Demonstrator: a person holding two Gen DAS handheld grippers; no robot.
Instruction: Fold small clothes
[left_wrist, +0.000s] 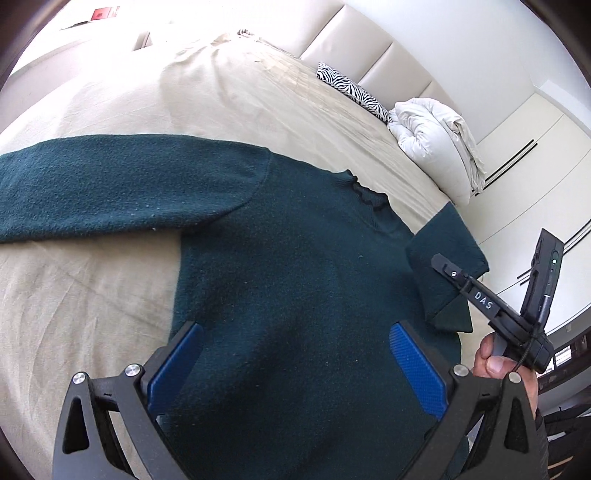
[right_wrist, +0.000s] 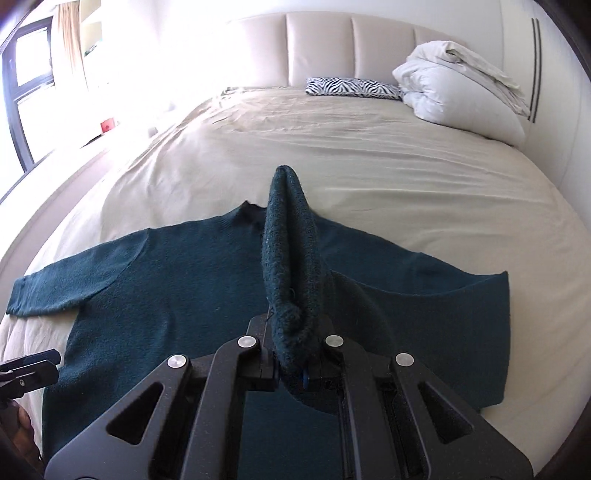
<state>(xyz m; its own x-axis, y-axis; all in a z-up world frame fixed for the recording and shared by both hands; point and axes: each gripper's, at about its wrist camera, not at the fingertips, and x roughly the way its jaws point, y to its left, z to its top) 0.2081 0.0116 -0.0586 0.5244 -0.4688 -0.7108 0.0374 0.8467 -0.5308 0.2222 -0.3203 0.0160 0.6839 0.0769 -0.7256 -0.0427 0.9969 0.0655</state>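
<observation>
With our right claw (right_wrist: 291, 354) pinching the sleeve (right_wrist: 290, 258) of the green sweater (right_wrist: 166, 280) spread flat on the bed (right_wrist: 369, 166) and our left claw (left_wrist: 295, 369) spread wide above it (holding nothing), the thick knit may slip free.

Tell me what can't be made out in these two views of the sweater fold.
- Sweater hem: left wrist view, cut off by the bottom edge and hidden by the open left hand-held gripper.
- Right hand-held gripper pads: right wrist view, buried in the pinched sleeve.
- Window area: both views, overexposed.
</observation>
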